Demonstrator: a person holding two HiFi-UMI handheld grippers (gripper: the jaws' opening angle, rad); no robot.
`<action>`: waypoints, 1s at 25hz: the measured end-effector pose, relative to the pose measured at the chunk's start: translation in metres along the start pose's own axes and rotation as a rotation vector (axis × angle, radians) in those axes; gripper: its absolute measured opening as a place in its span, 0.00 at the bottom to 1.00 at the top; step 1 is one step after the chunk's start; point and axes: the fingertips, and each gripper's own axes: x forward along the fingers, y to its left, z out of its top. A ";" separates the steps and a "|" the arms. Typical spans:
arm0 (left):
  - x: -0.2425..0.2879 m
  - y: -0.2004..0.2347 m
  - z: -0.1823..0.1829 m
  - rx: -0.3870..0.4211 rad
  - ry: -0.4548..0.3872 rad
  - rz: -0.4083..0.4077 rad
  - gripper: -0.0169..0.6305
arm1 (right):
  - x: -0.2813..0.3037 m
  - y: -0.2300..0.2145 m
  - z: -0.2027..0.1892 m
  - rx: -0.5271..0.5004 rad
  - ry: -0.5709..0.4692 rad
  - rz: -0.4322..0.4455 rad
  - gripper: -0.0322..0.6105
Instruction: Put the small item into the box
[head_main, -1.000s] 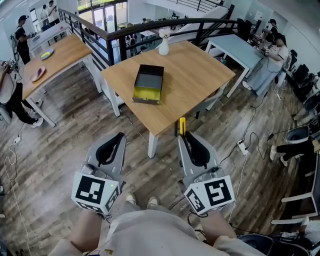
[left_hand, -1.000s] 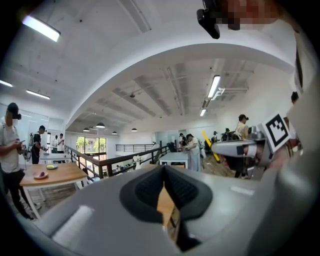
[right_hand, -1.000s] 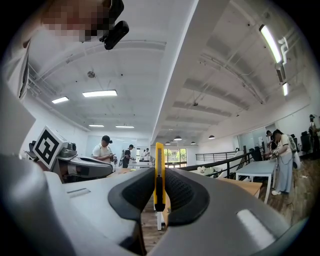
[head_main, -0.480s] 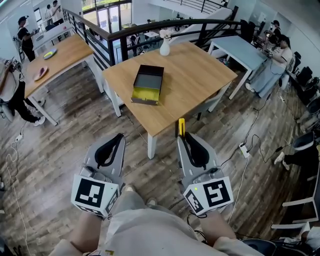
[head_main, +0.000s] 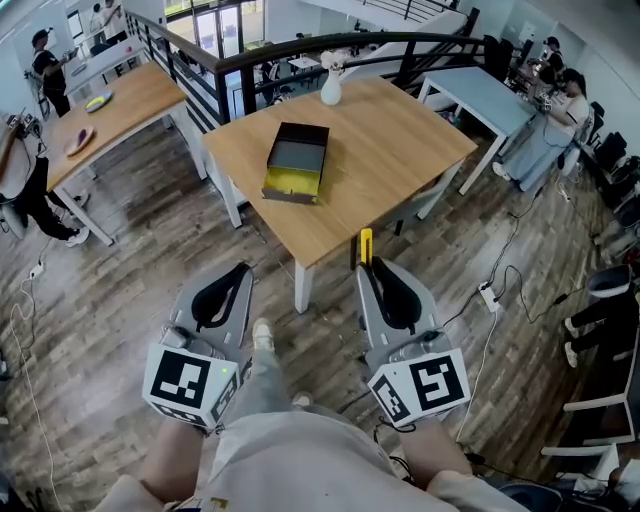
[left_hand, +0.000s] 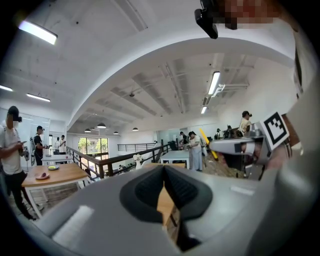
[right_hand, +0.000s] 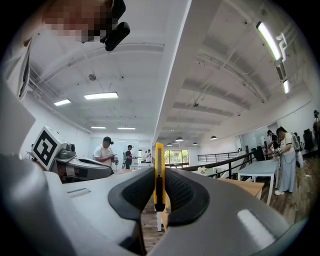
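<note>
Fig. — Two handheld grippers over the floor, short of the table that bears the box.

My right gripper (head_main: 366, 268) is clamped on the small item, a slim yellow utility knife (right_hand: 159, 165). Only its upper length stands clear of the black pads; the rest is buried between them. My left gripper (head_main: 243, 268) has its jaws closed tip to tip on nothing. The open black rectangular box with a yellow inner wall (head_main: 297, 162) lies on the light wooden table (head_main: 400, 140), well apart from both grippers. I cannot make out the box in either gripper view.
</note>
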 end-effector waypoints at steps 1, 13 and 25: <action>0.001 0.002 0.000 -0.004 -0.001 -0.001 0.03 | 0.002 0.001 0.000 -0.003 0.001 0.001 0.15; 0.046 0.046 -0.010 -0.032 -0.003 -0.008 0.03 | 0.069 -0.011 -0.007 -0.015 0.008 0.011 0.15; 0.147 0.125 -0.010 -0.018 0.015 -0.044 0.03 | 0.188 -0.038 -0.014 -0.011 0.032 0.000 0.15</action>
